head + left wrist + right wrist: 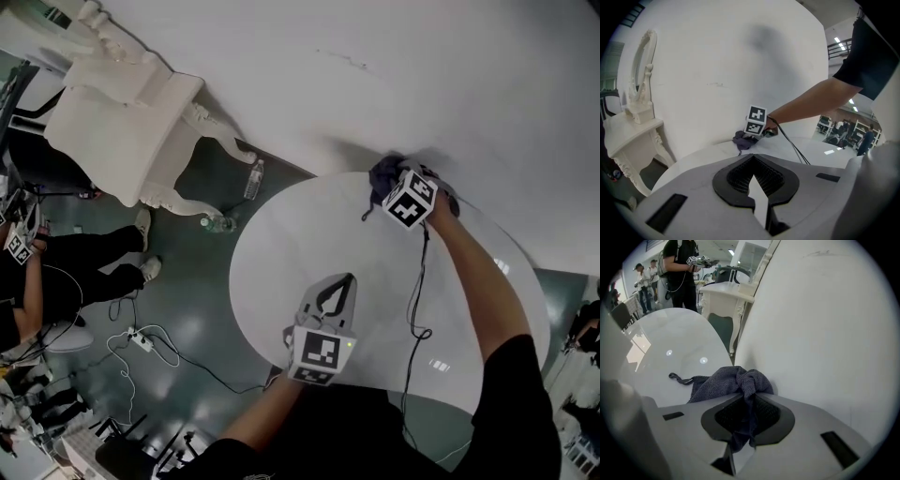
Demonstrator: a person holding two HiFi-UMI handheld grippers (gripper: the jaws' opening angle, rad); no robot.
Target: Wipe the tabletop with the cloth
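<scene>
A round white table (309, 244) stands against a white wall. At its far edge lies a crumpled dark blue-grey cloth (382, 178), right against the wall. My right gripper (392, 187) points steeply down and is shut on the cloth (726, 380); a fold runs between its jaws (749, 397). In the left gripper view the cloth (742, 139) lies under the right gripper's marker cube (757, 121). My left gripper (345, 281) hangs over the near part of the table, shut, with nothing in it (752, 157).
The white wall (422, 75) runs just behind the cloth. An ornate white dressing table (122, 122) stands to the left, with water bottles (254, 178) and a power strip (141, 339) on the floor. A person (56, 262) stands at far left. A cable (417, 281) trails over the tabletop.
</scene>
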